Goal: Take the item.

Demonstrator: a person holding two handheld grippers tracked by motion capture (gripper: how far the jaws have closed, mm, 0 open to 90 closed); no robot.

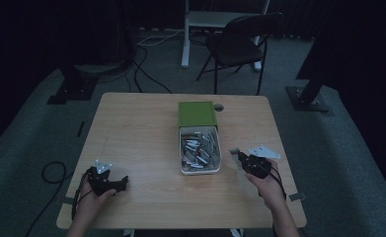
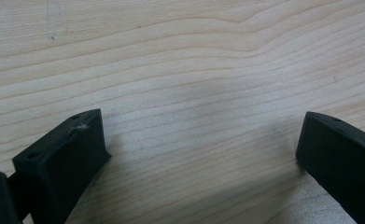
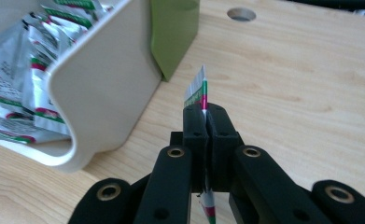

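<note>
A white bin full of silver sachets sits mid-table, with a green box at its far end. My right gripper is low over the wood just right of the bin, shut on one silver sachet with red and green stripes. The sachet stands on edge between the jaws and sticks out past the tips. The bin's wall is close on the left in the right gripper view. My left gripper rests near the table's front left, jaws wide apart over bare wood, nothing between them.
A round hole lies in the tabletop beside the green box. A black chair and a white desk leg stand beyond the table's far edge. Cables trail on the floor at left.
</note>
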